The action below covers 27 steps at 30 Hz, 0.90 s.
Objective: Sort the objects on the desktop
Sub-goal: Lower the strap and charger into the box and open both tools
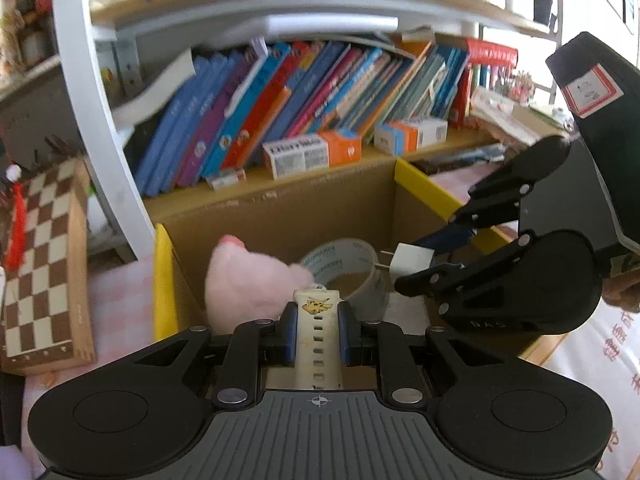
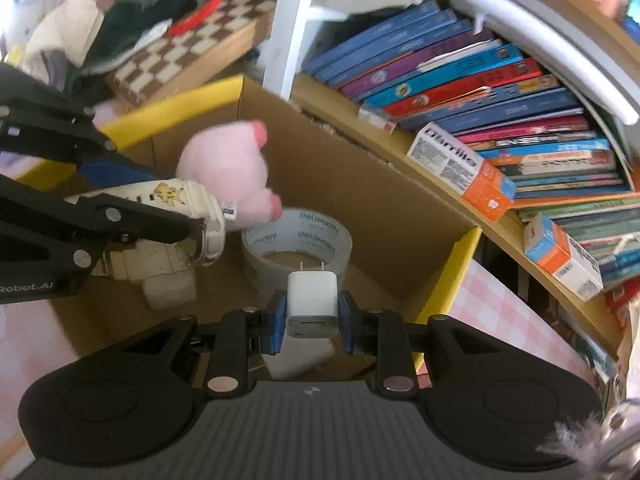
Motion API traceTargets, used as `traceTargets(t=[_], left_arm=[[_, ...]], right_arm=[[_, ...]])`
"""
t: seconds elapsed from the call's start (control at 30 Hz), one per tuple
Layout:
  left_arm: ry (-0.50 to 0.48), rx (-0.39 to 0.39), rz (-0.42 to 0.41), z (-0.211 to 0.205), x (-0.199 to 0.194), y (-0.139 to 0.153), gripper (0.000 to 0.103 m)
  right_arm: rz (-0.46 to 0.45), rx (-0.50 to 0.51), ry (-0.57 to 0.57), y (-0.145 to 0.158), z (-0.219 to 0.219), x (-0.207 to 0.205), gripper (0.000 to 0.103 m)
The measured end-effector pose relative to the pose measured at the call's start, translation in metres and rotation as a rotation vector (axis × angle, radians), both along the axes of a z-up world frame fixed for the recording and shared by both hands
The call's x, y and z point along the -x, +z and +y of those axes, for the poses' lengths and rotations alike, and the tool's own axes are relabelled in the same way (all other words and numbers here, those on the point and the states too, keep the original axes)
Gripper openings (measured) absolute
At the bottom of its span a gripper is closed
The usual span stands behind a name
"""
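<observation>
Hanging over the open cardboard box (image 2: pixel 360 184) are the two things now being sorted. The left gripper (image 1: pixel 317 332) is clamped on a cream watch strap (image 1: pixel 318 336), its blue pads pressing both edges just below a small yellow cartoon sticker. The right gripper (image 2: pixel 311 320) is clenched on a white plug adapter (image 2: pixel 312 300), held by its sides with the two metal prongs pointing forward and the socket end toward the camera. Gripping each by its narrow sides keeps it steady and lets it fall freely once the fingers part; both look ready to be dropped in, though that is a judgement.

Inside the box, a pink plush toy (image 2: pixel 228 176) leans against the far wall near the left corner, and a roll of clear tape (image 2: pixel 298 240) lies flat on the floor beside it. Its printing reads roughly "delipizen", shown upside down. A pale blocky thing (image 2: pixel 168 280) sits on the floor under the strap; I cannot tell what it is. Yellow tape lines the box rim.

Behind the box, a shelf holds leaning books (image 1: pixel 304 104), with small orange and white cartons (image 1: pixel 312 154) before them; one carries large lettering too blurred to read surely. A chessboard (image 1: pixel 44 264) lies off the left side. The left tool's body in the right view shows "Robot.AI".
</observation>
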<state>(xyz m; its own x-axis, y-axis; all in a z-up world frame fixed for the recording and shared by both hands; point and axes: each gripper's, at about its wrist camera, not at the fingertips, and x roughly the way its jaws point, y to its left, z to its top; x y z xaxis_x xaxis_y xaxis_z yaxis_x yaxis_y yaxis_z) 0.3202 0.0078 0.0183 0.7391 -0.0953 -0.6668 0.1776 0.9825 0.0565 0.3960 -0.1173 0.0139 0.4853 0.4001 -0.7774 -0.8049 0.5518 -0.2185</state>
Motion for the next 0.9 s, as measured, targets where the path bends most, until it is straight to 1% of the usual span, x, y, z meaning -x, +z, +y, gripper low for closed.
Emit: traceTargets(t=[0.07, 0.17, 0.23, 0.43, 0.53, 0.6, 0.63, 0.67, 0.73, 0.8, 0.83, 0.87, 0.9], left_arm=[[-0.007, 0.001, 0.026, -0.001, -0.007, -0.004, 0.019], [-0.021, -0.006, 0.061, -0.003, -0.014, -0.011, 0.019], [-0.024, -0.009, 0.064, -0.005, -0.017, -0.014, 0.019], [-0.036, -0.009, 0.068, -0.006, -0.017, -0.017, 0.019], [-0.038, -0.001, 0.065, -0.006, -0.017, -0.015, 0.020], [-0.045, 0.012, 0.053, -0.005, -0.015, -0.011, 0.023], [-0.051, 0.021, 0.045, -0.005, -0.013, -0.008, 0.025], [-0.056, 0.030, 0.038, -0.005, -0.012, -0.005, 0.033], [-0.049, 0.023, 0.002, -0.005, -0.005, 0.003, 0.040], [-0.031, 0.021, -0.037, -0.003, 0.002, 0.012, 0.057], [-0.024, 0.025, -0.055, -0.002, 0.006, 0.016, 0.062], [-0.018, 0.030, -0.074, -0.001, 0.010, 0.021, 0.069], [-0.011, 0.032, -0.092, 0.000, 0.014, 0.025, 0.075]], right_arm=[[-0.003, 0.046, 0.024, -0.005, 0.005, -0.003, 0.025], [0.004, 0.089, 0.066, -0.008, 0.012, -0.004, 0.025], [0.006, 0.107, 0.085, -0.010, 0.015, -0.004, 0.025], [0.023, 0.125, 0.101, -0.017, 0.019, -0.005, 0.025], [0.028, 0.115, 0.092, -0.016, 0.018, -0.005, 0.026], [0.018, 0.097, 0.083, -0.012, 0.016, -0.003, 0.043], [0.010, 0.086, 0.080, -0.009, 0.015, 0.000, 0.046], [0.003, 0.076, 0.077, -0.006, 0.013, 0.002, 0.053], [-0.012, 0.054, 0.071, 0.001, 0.010, 0.006, 0.058], [-0.025, 0.029, 0.060, 0.008, 0.006, 0.011, 0.066], [-0.030, 0.013, 0.051, 0.013, 0.003, 0.013, 0.067], [-0.035, -0.003, 0.042, 0.017, 0.000, 0.016, 0.068], [-0.040, -0.019, 0.033, 0.021, -0.004, 0.018, 0.069]])
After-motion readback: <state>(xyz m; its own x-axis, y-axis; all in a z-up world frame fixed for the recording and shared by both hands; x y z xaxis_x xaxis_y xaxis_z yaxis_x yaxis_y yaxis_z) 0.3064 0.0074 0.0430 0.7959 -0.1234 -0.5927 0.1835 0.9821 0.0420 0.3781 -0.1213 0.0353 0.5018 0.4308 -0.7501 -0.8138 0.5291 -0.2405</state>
